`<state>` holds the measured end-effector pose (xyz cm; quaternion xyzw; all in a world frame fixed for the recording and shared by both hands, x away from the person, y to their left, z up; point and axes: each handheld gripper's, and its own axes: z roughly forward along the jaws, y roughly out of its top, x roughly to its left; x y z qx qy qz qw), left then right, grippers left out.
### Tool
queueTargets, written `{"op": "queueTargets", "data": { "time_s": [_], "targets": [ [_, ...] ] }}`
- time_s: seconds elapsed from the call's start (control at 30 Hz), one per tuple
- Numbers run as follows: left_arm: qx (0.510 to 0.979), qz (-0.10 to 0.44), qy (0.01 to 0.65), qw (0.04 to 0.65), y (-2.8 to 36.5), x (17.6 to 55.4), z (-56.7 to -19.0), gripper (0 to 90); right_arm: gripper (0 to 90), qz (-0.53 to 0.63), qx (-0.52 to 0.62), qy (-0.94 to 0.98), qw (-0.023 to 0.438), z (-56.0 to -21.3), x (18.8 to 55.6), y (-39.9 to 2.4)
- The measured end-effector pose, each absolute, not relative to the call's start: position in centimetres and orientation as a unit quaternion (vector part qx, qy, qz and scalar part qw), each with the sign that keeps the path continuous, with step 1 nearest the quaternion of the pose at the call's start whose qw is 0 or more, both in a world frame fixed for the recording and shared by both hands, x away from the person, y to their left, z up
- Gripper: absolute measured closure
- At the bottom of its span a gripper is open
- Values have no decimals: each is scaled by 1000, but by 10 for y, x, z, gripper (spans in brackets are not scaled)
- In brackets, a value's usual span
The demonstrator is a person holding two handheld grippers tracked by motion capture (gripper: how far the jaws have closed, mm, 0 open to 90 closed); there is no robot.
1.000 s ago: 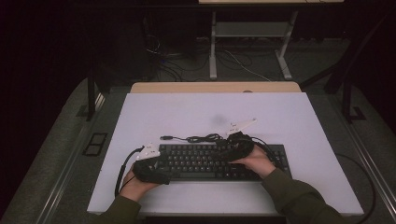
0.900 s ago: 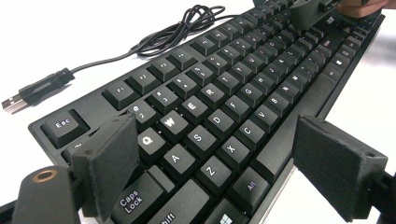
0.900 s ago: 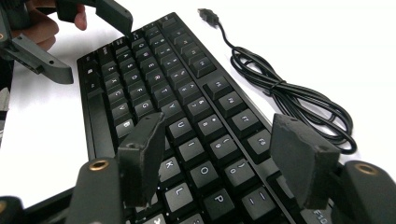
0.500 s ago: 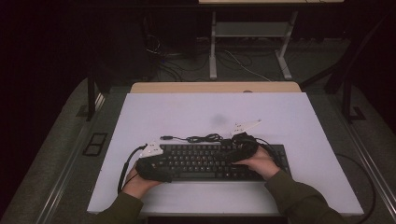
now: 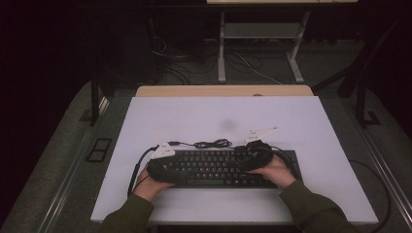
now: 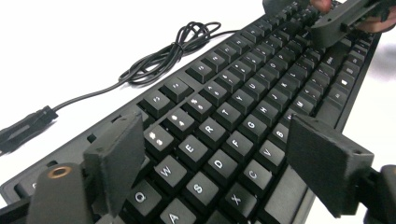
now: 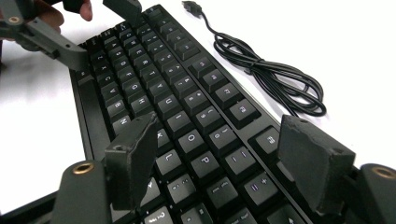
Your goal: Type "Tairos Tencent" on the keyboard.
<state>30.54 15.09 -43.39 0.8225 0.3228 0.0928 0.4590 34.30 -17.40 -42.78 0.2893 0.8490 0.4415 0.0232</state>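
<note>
Black keyboard [image 6: 243, 116] — matte square keycaps; coiled cable [image 6: 173, 51], probably rubbery — white table [image 5: 204, 116].

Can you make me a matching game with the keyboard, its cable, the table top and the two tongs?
Things:
1. keyboard
2. cable
3. table top
4. left tongs
5. right tongs

Descriptions:
A. white and flat
B. open over the Q, W, E keys
C. black, with rows of lettered keys
D. bundled in loops behind the keyboard
E. open over the O, P keys

Pairs: 1-C, 2-D, 3-A, 4-B, 5-E
</note>
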Motion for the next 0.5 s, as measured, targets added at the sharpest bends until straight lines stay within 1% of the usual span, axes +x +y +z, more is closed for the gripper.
{"op": "queueTargets", "data": {
  "time_s": [0.13,0.23,0.5],
  "targets": [
    [821,95,324,461,150,310,-433,260,286,441,294,848,26,-428,342,-178],
    [820,96,324,463,149,313,-433,324,285,442,296,846,27,-428,342,-179],
    [821,89,323,463,146,319,-432,580,285,440,300,846,30,-429,340,-182]
  ]
}}
